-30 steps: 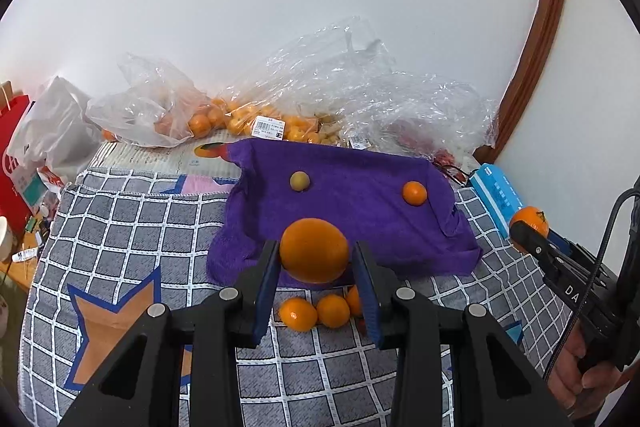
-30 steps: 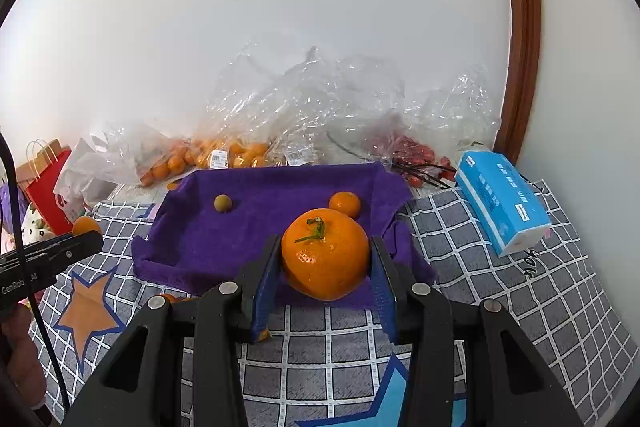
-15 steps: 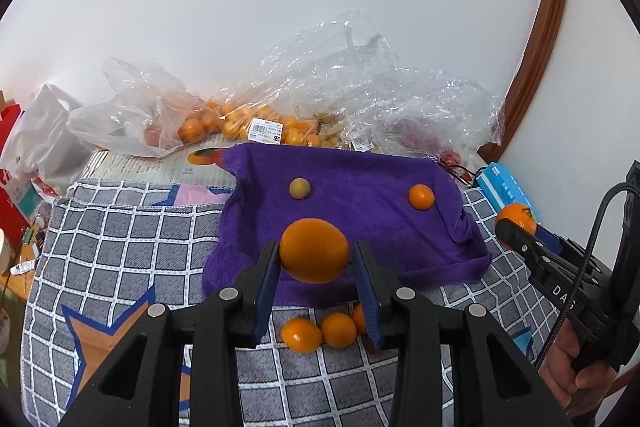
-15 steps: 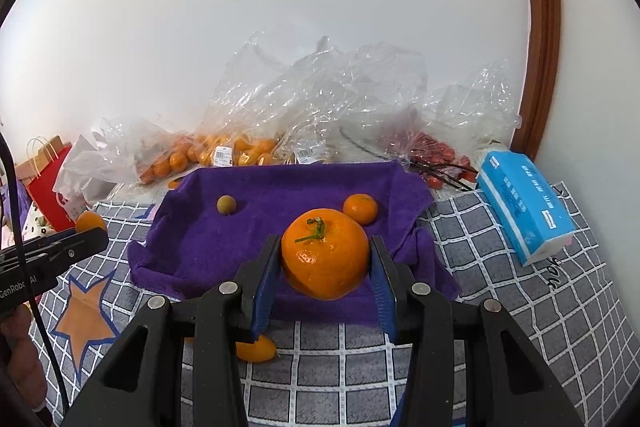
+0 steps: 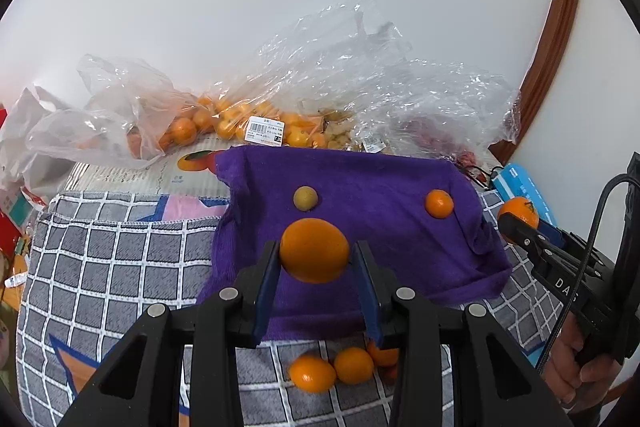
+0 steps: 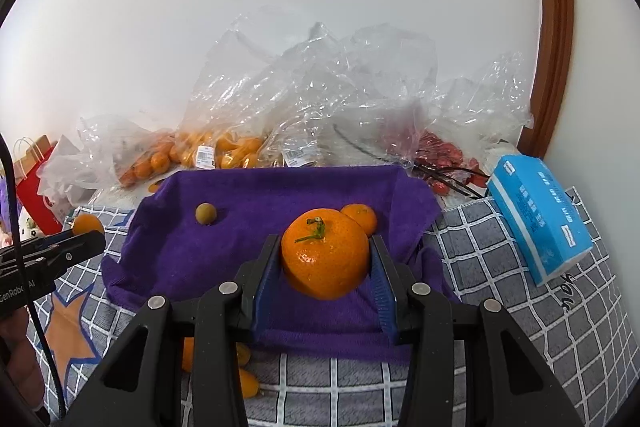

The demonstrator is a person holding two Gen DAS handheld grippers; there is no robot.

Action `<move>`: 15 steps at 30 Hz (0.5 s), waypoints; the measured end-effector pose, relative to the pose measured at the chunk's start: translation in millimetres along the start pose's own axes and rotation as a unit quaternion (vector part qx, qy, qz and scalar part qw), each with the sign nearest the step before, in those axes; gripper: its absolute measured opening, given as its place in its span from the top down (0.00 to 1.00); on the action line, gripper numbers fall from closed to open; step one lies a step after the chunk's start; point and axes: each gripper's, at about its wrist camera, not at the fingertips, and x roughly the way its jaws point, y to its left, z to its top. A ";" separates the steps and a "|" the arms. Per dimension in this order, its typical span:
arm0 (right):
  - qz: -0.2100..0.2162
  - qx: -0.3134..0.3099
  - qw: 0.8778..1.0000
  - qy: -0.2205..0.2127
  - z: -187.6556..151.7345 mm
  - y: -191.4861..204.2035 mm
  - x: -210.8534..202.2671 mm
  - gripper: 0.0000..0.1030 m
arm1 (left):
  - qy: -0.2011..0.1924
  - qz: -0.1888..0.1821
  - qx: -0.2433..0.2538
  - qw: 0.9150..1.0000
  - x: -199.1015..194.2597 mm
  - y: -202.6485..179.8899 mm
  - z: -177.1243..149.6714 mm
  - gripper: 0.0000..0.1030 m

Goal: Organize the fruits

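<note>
L gripper clamped a smooth orange above the purple towel; R gripper clamped a stemmed mandarin there too. Both prob. light, round, soft-skinned, apt to roll. Grip across the middle, gently.

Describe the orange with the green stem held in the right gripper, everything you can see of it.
The orange is large, round, glossy and dimpled, with a short green stem on top, pointing up and toward the camera. It sits clamped between the blue-padded fingers of the right gripper, raised above the purple towel. A smaller orange lies on the towel right behind it.
</note>
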 end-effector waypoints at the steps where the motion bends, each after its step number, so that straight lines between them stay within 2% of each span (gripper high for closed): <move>1: 0.000 -0.001 1.000 0.001 1.2 -0.2 2.9 0.58 | 0.001 0.000 0.000 1.000 2.6 0.5 1.1 0.66; 15: -0.007 -0.003 1.000 0.016 12.0 -6.7 43.1 0.58 | 0.022 0.003 0.001 1.000 46.3 1.1 19.0 0.66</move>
